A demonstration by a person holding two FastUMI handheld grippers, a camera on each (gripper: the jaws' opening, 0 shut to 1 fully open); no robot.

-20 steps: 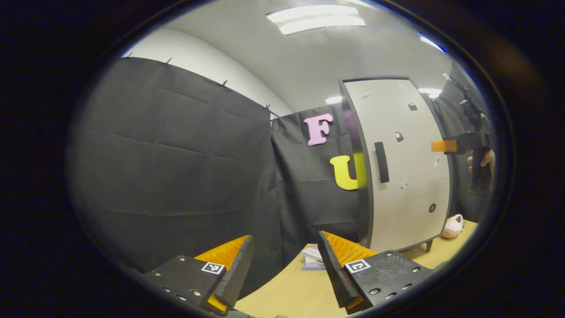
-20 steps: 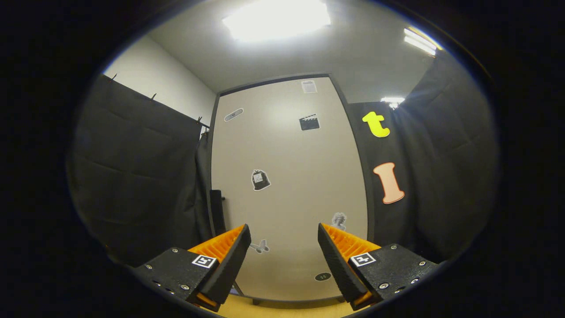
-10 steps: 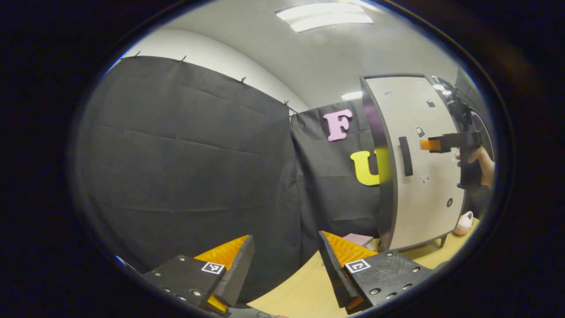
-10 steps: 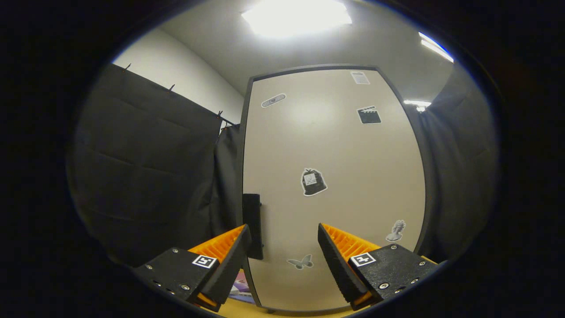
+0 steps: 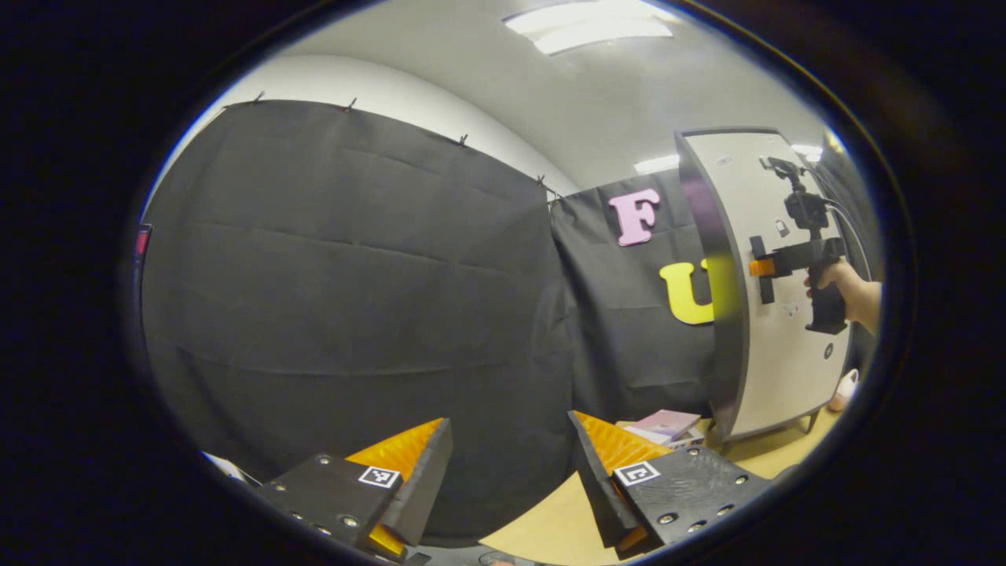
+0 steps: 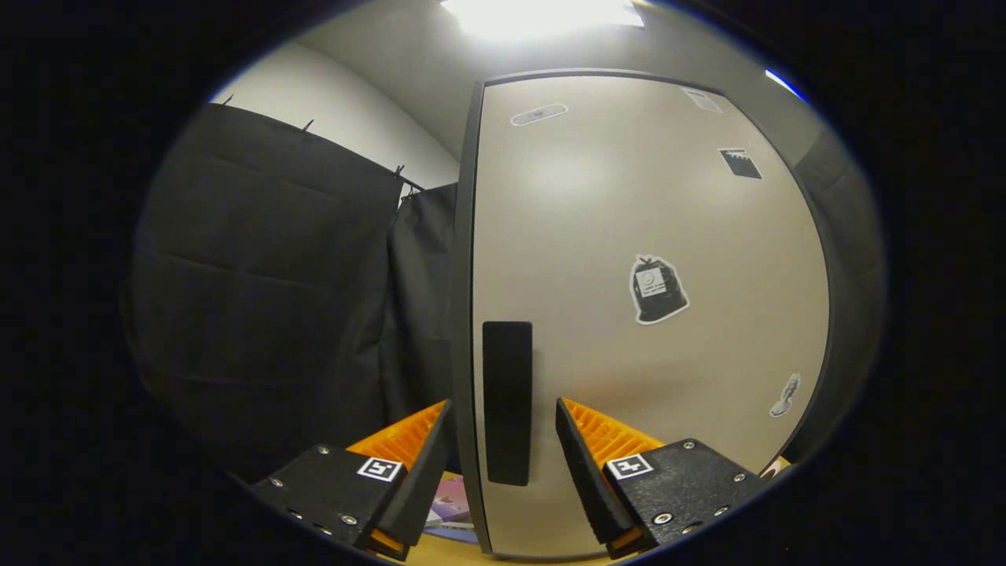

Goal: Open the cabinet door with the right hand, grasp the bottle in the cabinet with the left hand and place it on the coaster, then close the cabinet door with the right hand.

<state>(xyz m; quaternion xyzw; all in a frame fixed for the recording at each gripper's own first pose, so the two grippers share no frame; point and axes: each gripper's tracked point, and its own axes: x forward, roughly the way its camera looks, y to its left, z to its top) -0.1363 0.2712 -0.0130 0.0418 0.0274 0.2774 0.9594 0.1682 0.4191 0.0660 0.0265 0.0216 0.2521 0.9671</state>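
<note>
1. Right tongs [image 6: 503,464] are spread wide with nothing gripped; the tall black bar handle [image 6: 507,401] of the cabinet door sits right in the gap between the two fingers, and I can't tell if either finger actually touches it.
2. That beige flat cabinet door with the dark frame [image 6: 629,354] looks shut from the right gripper view. It's got a few small grey and black stickers on it, including a bag-shaped sticker [image 6: 657,289] off to the right of the handle.
3. Left tongs [image 5: 511,479] are also wide open and holding nothing, hanging over the light wooden bench [image 5: 550,519] and pointed mostly at the black cloth wall [image 5: 354,299].
4. From the left gripper view you can see the cabinet standing on the bench at the far right, with the right tongs [image 5: 758,267] up at the handle [image 5: 761,271], and a hand [image 5: 841,279] wrapped round their black grip.
5. Small stack of books with a pink cover on top [image 5: 664,424] lies on the bench just left of the cabinet's foot.
6. Small pale pink thing [image 5: 845,389] sits on the bench near the cabinet's right side; can't tell what it is.
7. Bottle must be behind the closed door; no sign of it.
</note>
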